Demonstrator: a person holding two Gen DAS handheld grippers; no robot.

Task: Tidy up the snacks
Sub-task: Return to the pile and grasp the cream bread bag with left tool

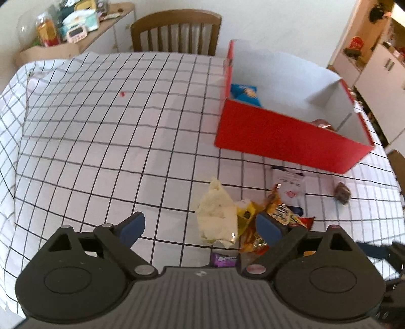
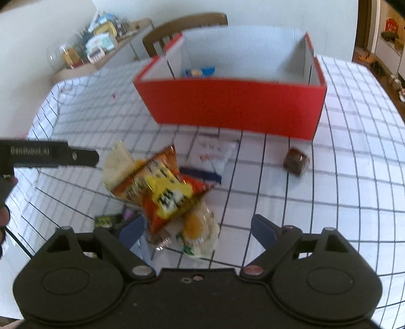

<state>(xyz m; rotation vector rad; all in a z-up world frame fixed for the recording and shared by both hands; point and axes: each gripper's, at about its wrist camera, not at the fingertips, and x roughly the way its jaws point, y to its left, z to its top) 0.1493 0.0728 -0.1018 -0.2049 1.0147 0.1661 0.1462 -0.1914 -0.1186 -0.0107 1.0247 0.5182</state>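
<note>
Both tongs stand wide and hold nothing: the left gripper (image 1: 200, 229) over a pale crinkled packet (image 1: 217, 215); the right gripper (image 2: 198, 227) over an orange-and-yellow foil snack bag (image 2: 162, 187). These lie heaped on the checked tablecloth (image 1: 101, 126), near the red cardboard box (image 1: 283, 134); a blue packet (image 1: 245, 93) lies inside it.

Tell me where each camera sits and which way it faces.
Left wrist: on the left hand-held gripper, angled down at the checked tablecloth; its own open jaws show.
Right wrist: on the right hand-held gripper, tilted down at the snack pile; its open jaws show, the left hand-held gripper at the left edge.
Shared: red box, wooden chair.
</note>
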